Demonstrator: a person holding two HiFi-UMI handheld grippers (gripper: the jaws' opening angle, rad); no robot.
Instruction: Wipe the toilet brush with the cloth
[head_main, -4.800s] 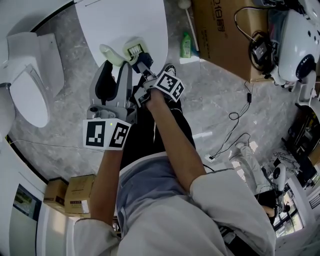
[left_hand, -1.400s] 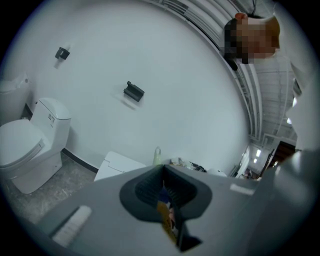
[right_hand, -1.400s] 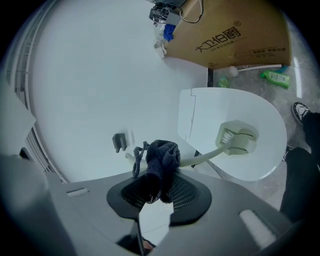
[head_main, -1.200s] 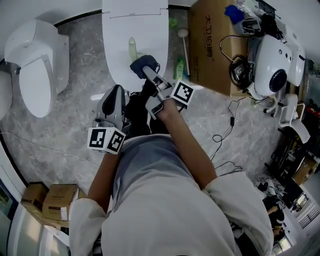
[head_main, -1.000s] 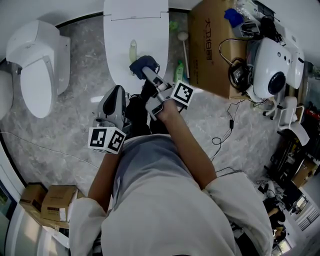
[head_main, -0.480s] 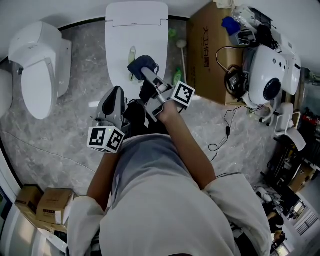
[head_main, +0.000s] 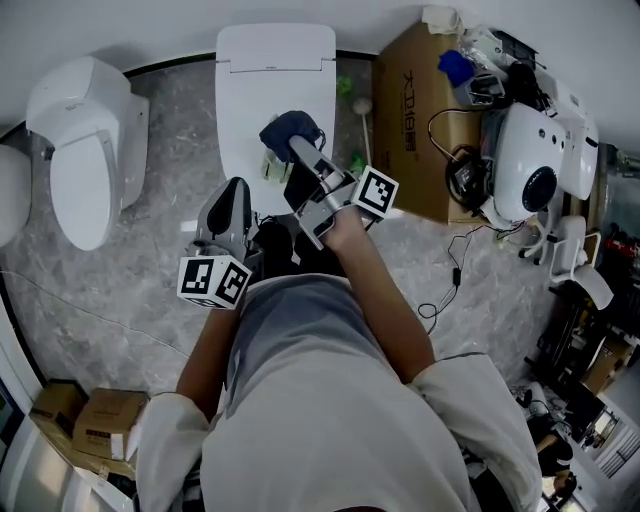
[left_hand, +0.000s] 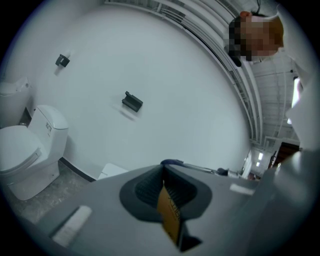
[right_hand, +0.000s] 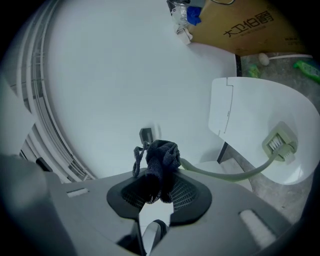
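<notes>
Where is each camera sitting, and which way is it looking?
Head view: on the person's head, looking down at the toilet lid; shows arms, torso, left gripper and right gripper.
Left gripper view: rides the left gripper, facing a white wall and another toilet; its closed jaws show.
Right gripper view: rides the right gripper, facing the toilet brush on the lid; its jaws pinch the cloth.
Shared: head and right gripper views both show cloth, brush and cardboard box.

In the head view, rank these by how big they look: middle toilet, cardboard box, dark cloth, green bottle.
1. middle toilet
2. cardboard box, partly hidden at its near corner
3. dark cloth; it is held up nearer the camera, which may inflate its size
4. green bottle
</notes>
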